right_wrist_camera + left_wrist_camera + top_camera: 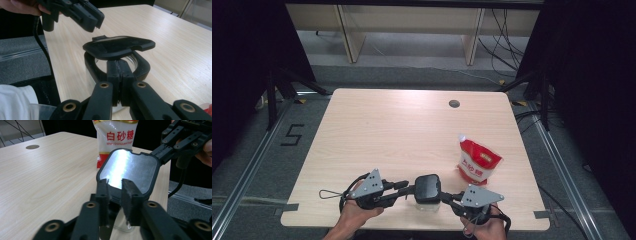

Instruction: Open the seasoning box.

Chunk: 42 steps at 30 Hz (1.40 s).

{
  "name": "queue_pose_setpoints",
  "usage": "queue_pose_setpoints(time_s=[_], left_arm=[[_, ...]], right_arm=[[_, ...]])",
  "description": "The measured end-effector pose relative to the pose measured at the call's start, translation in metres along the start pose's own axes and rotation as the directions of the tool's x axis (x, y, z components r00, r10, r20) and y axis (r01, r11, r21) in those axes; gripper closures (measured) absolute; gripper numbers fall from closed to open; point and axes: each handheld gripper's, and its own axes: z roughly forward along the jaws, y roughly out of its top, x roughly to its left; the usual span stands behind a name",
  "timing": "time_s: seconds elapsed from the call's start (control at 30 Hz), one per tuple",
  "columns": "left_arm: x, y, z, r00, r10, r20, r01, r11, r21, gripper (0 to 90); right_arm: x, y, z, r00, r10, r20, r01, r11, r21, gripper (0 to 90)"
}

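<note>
A clear jar (424,205) with a black lid (427,187) stands near the table's front edge, between my two grippers. The lid (117,46) sits tilted up over the jar's black rim (143,67). My right gripper (119,65) is shut on the near side of that rim; from the high view it (446,196) reaches in from the right. My left gripper (115,187) has a gap between its pads, with the glossy lid (130,170) just beyond them. Seen from the right gripper view, the left gripper (96,21) hovers just above the lid's tab, apart from it.
A red and white bag of sugar (477,162) stands upright to the right of the jar, also in the left gripper view (117,137). A round cable hole (454,104) is at the table's far right. The table's front edge (412,226) runs just below both hands.
</note>
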Motion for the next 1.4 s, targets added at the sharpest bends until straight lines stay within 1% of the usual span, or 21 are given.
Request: queue_pose_setpoints(time_s=[0.13, 0.2, 0.23, 0.37, 0.53, 0.6, 0.63, 0.67, 0.73, 0.77, 0.8, 0.83, 0.97, 1.0, 1.1, 1.17, 1.23, 1.27, 1.3, 1.37, 1.4], left_arm=[[0.003, -0.004, -0.007, 0.9984, 0.039, -0.040, -0.038, 0.9985, 0.039, 65.0], [0.004, -0.007, -0.005, 0.9995, 0.021, -0.022, -0.020, 0.9984, 0.053, 61.0], [0.005, -0.007, -0.005, 0.9988, 0.048, -0.013, -0.046, 0.9957, 0.080, 58.9], [0.006, -0.015, 0.000, 0.9971, 0.070, -0.028, -0.066, 0.9878, 0.141, 51.4], [0.010, -0.023, 0.005, 0.9981, 0.060, -0.014, -0.057, 0.9860, 0.157, 49.1], [0.012, -0.025, 0.007, 0.9969, 0.079, 0.002, -0.078, 0.9841, 0.160, 48.0], [0.012, -0.025, 0.007, 0.9967, 0.079, -0.014, -0.076, 0.9813, 0.177, 47.8], [0.012, -0.026, 0.008, 0.9979, 0.065, -0.004, -0.063, 0.9843, 0.165, 47.7], [0.014, -0.027, 0.008, 0.9969, 0.078, -0.007, -0.076, 0.9824, 0.171, 47.7], [0.013, -0.028, 0.009, 0.9983, 0.058, -0.012, -0.055, 0.9845, 0.167, 47.8], [0.015, -0.029, 0.009, 0.9970, 0.077, 0.000, -0.076, 0.9829, 0.168, 47.8], [0.013, -0.030, 0.010, 0.9985, 0.055, -0.008, -0.053, 0.9848, 0.165, 48.1], [0.013, -0.032, 0.013, 0.9976, 0.069, 0.006, -0.069, 0.9806, 0.184, 48.9], [0.011, -0.032, 0.015, 0.9980, 0.061, 0.013, -0.062, 0.9837, 0.169, 49.6], [0.011, -0.032, 0.015, 0.9977, 0.066, 0.016, -0.068, 0.9835, 0.168, 50.6], [0.011, -0.032, 0.014, 0.9962, 0.084, 0.025, -0.087, 0.9814, 0.171, 52.0], [0.012, -0.032, 0.014, 0.9961, 0.085, 0.021, -0.088, 0.9809, 0.174, 52.4], [0.011, -0.032, 0.014, 0.9974, 0.069, 0.018, -0.071, 0.9832, 0.168, 52.7], [0.012, -0.032, 0.014, 0.9973, 0.069, 0.023, -0.072, 0.9830, 0.169, 52.7], [0.012, -0.031, 0.013, 0.9967, 0.078, 0.021, -0.080, 0.9820, 0.171, 53.7], [0.012, -0.031, 0.014, 0.9967, 0.078, 0.024, -0.081, 0.9832, 0.164, 54.0]], right_arm=[[0.000, 0.004, -0.001, 1.0000, -0.003, -0.004, 0.003, 1.000, 0.001, 89.9], [0.000, 0.005, 0.000, 0.9999, -0.003, 0.009, 0.004, 1.000, -0.012, 89.9], [0.001, 0.006, 0.000, 1.0000, -0.010, 0.002, 0.010, 1.000, -0.005, 89.9], [0.002, 0.010, 0.003, 0.9999, -0.011, 0.000, 0.011, 1.000, -0.014, 89.8], [0.002, 0.014, 0.003, 0.9999, -0.014, -0.003, 0.014, 1.000, -0.012, 89.8], [0.002, 0.015, 0.003, 0.9999, -0.015, 0.002, 0.016, 1.000, -0.023, 89.6], [0.002, 0.016, 0.001, 0.9999, -0.013, -0.002, 0.013, 1.000, -0.015, 89.5], [0.001, 0.017, 0.001, 0.9992, -0.039, 0.005, 0.039, 0.999, -0.024, 89.3], [0.001, 0.018, 0.001, 0.9996, -0.029, 0.001, 0.029, 0.999, -0.022, 89.1], [0.002, 0.019, 0.001, 0.9998, -0.021, 0.004, 0.021, 0.999, -0.028, 89.1], [0.002, 0.019, 0.001, 0.9998, -0.021, 0.004, 0.021, 0.999, -0.028, 89.1], [0.001, 0.020, 0.001, 0.9997, -0.025, -0.002, 0.025, 0.999, -0.030, 89.1], [0.003, 0.023, 0.002, 0.9995, -0.030, 0.004, 0.030, 0.999, -0.031, 89.0], [0.004, 0.025, 0.002, 0.9996, -0.025, 0.014, 0.026, 0.999, -0.032, 88.9], [0.005, 0.026, 0.001, 0.9997, -0.022, 0.010, 0.022, 1.000, -0.020, 88.9], [0.005, 0.029, 0.003, 0.9982, -0.059, 0.012, 0.060, 0.997, -0.046, 88.8], [0.006, 0.031, 0.003, 0.9989, -0.046, 0.008, 0.046, 0.998, -0.036, 88.9], [0.006, 0.031, 0.003, 0.9989, -0.046, 0.008, 0.046, 0.998, -0.036, 88.9], [0.004, 0.032, 0.005, 0.9967, -0.080, 0.015, 0.080, 0.995, -0.052, 88.8], [0.007, 0.033, 0.005, 0.9991, -0.042, 0.011, 0.042, 0.998, -0.045, 88.7], [0.006, 0.035, 0.005, 0.9980, -0.063, 0.005, 0.063, 0.997, -0.042, 88.7]])
